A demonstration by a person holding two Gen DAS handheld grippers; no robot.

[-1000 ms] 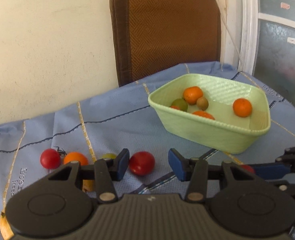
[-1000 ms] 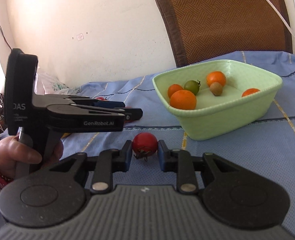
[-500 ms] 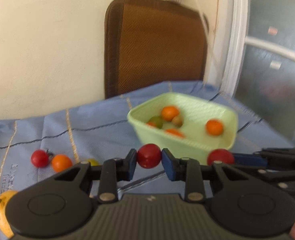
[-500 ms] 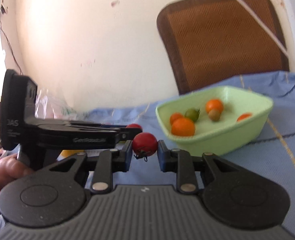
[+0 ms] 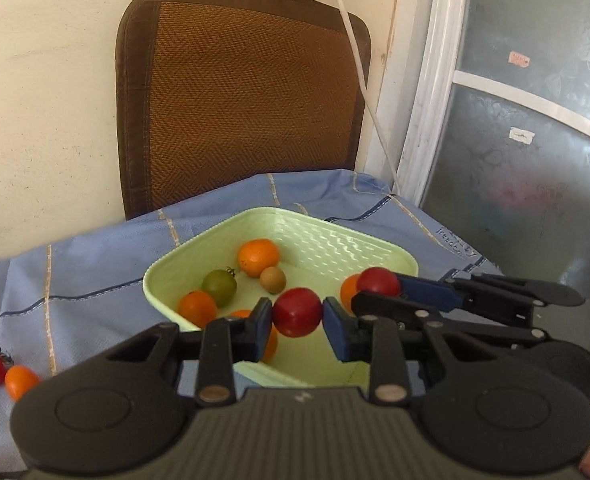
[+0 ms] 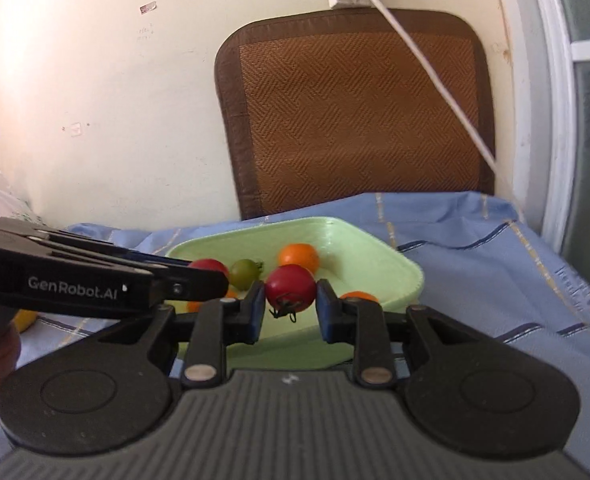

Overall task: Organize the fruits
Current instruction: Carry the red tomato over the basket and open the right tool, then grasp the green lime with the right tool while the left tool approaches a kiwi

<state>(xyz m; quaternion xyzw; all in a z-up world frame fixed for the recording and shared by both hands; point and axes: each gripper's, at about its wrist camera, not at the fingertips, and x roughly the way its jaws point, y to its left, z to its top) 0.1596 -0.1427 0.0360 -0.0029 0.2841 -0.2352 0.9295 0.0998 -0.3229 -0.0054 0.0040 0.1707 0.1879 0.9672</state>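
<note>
Gripping one red tomato (image 5: 297,312) each, both jaws tilted down over green basket (image 5: 335,240).

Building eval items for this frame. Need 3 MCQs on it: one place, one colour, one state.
1. Where is the green tomato?
A. inside the green basket
B. on the blue cloth beside the basket
C. in the left tongs

2. What colour is the fruit in the right tongs?
A. orange
B. red
C. yellow

3. What state are the left tongs in?
A. wide open, nothing between them
B. shut on a red tomato
C. shut on the basket's rim

Key:
1 A, it lies on the basket floor among the orange fruits.
2 B, the tomato pinched between the blue pads is red, stem hanging below.
3 B, both pads press the red tomato's sides, held above the basket.
</note>
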